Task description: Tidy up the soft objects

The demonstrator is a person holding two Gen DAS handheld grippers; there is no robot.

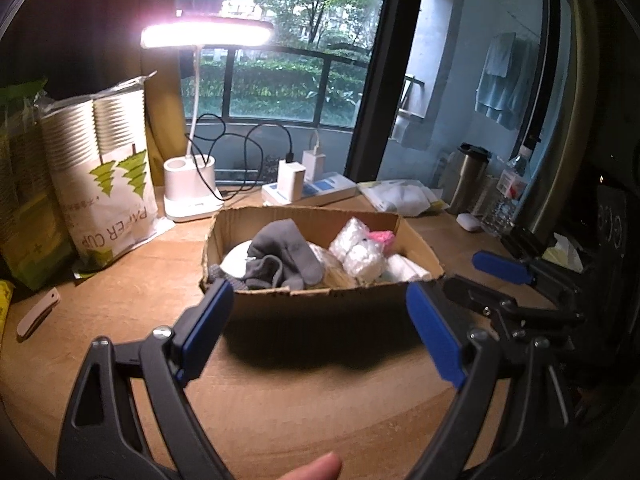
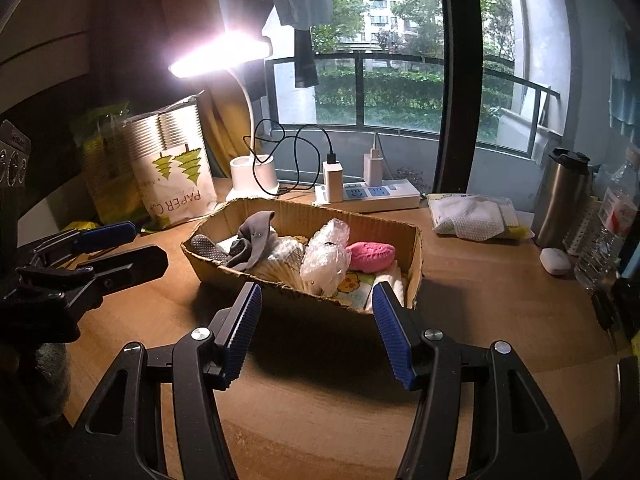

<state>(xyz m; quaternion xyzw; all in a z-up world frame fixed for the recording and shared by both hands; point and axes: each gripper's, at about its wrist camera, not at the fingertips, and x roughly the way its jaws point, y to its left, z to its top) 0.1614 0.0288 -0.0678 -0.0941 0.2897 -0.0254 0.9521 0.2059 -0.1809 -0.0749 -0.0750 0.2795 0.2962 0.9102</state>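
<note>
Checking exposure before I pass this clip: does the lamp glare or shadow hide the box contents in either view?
Left wrist: lit white desk lamp blooms, yet the shallow cardboard box and grey socks stay readable. Right wrist: same flare, contents clear; dark shadow falls on the wooden table only.

Sitting mid-surface (image 2: pixel 480 312): a cardboard box (image 2: pixel 304 216), holding socks (image 2: pixel 248 240) at its left and a plastic-wrapped bundle (image 2: pixel 326 256) toward its right. Standing behind the box: a lamp base (image 2: pixel 254 176) and a power strip (image 2: pixel 368 196). Leaning at left: a paper-cup bag (image 2: pixel 176 184); standing at far right: a thermos (image 2: pixel 562 196).
</note>
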